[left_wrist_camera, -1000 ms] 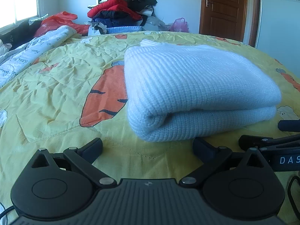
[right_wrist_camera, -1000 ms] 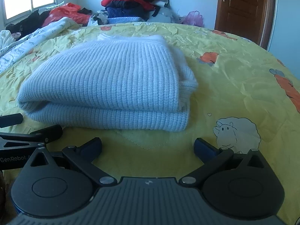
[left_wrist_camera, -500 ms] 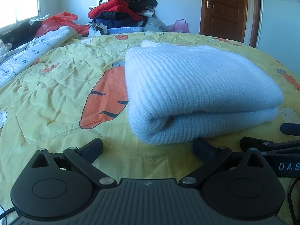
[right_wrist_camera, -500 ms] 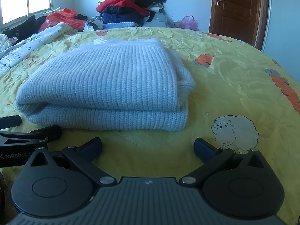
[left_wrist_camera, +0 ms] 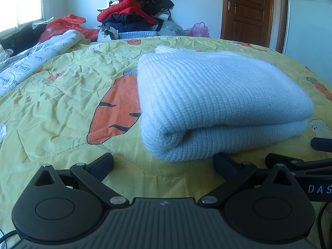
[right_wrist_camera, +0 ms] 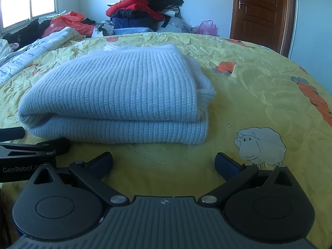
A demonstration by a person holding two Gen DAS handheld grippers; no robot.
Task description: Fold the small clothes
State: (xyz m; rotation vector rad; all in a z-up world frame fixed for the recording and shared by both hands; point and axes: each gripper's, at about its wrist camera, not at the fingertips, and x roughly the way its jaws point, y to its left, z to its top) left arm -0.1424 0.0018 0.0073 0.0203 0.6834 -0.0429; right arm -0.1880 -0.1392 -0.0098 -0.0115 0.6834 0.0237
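A light blue knit sweater [left_wrist_camera: 217, 103] lies folded in a thick rectangle on the yellow cartoon-print bedspread [left_wrist_camera: 62, 103]; it also shows in the right wrist view [right_wrist_camera: 124, 99]. My left gripper [left_wrist_camera: 164, 162] is open and empty, just short of the sweater's near left corner. My right gripper [right_wrist_camera: 164, 162] is open and empty, a little in front of the sweater's near edge. Each gripper sees the other's fingers at the frame side: the right one [left_wrist_camera: 300, 164] and the left one [right_wrist_camera: 41, 147].
A pile of red, black and blue clothes [right_wrist_camera: 145, 10] sits beyond the far edge of the bed. A white printed quilt [left_wrist_camera: 37, 62] and red bags [left_wrist_camera: 66, 25] lie at the far left by the window. A brown door [right_wrist_camera: 261, 10] stands at the back right.
Both grippers have drifted slightly; the sweater sits a little lower and closer in the views. The sweater itself has not moved, and both grippers stay open.
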